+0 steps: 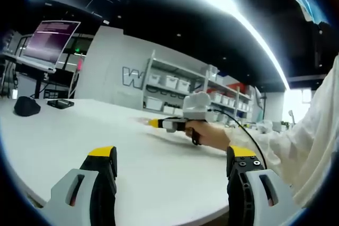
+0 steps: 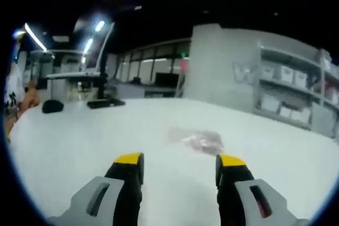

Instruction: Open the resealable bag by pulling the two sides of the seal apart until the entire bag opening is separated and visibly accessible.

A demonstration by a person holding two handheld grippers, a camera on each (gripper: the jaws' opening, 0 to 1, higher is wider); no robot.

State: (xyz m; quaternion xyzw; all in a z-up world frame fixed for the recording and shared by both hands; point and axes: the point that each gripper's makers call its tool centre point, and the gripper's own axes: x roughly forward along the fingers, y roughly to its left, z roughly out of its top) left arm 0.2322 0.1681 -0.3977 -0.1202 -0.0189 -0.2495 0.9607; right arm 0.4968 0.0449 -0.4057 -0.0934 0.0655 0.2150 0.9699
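One resealable bag (image 2: 197, 140), lying flat on the white surface (image 2: 95, 146), seen in the right gripper view as a pale, pinkish, blurred patch just ahead of the jaws and slightly toward the right one. Too blurred to tell the seal or whether the opening is parted. Not touched by anything.

Two grippers. Right gripper (image 2: 179, 169) in its own view: jaws apart with a wide gap, yellow tips over bare surface, holding nothing, short of the bag. Left gripper (image 1: 172, 160) in its own view: jaws likewise wide apart, yellow-tipped, nothing between them but white surface.

In the left gripper view, coming in from the right: the other gripper (image 1: 159, 123), held low over the surface by a hand (image 1: 209, 135) in a white sleeve (image 1: 275, 141), a black cable running back from it; yellow at its tip. A faint pale smear beside that tip, perhaps the bag, too blurred to be sure.

One dark rounded object (image 1: 26, 107) and one flat dark device (image 1: 60, 104) at the far side of the surface, seen in both views. One monitor (image 1: 50, 41) with a lit screen on a stand, plain in the left gripper view. Shelving (image 1: 180, 91) with white bins against the grey wall.

At the left edge of the right gripper view, a strip of white clothing and part of a hand.
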